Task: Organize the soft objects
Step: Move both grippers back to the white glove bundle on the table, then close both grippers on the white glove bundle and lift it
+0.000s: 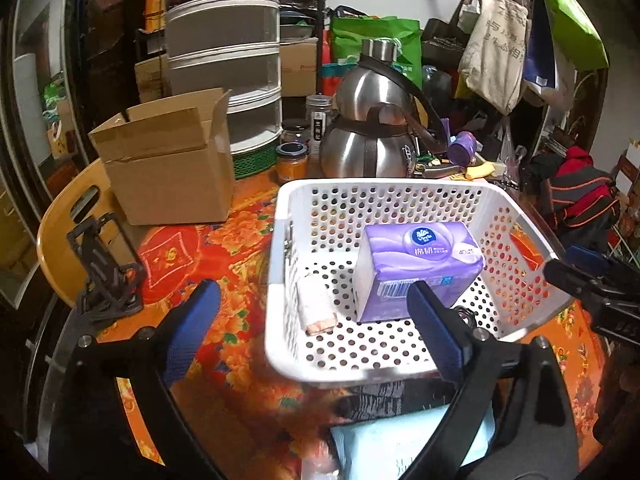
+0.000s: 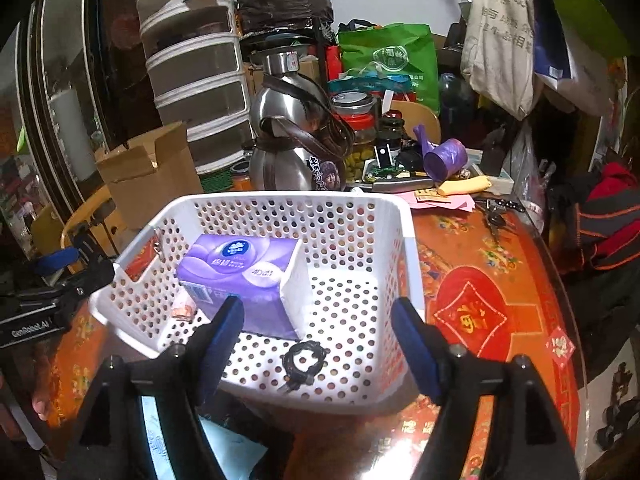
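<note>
The tissue pack (image 1: pixel 418 264) lies in the white basket (image 1: pixel 384 194) at frame centre, its long axis running across the left view. A small white roll (image 1: pixel 316 306) lies left of it, a black hair tie (image 2: pixel 303 360) nearer the front wall. The left tool (image 1: pixel 316 330) and right tool (image 2: pixel 318 344) both stand apart, holding nothing. A pale blue pack (image 1: pixel 384 444) lies at lower centre, just below the left tool, which seems nearer. A dark cloth (image 1: pixel 380 398) lies between it and the basket. A box (image 1: pixel 168 168) and flask (image 1: pixel 372 128) stand behind on the surface (image 1: pixel 224 400).
</note>
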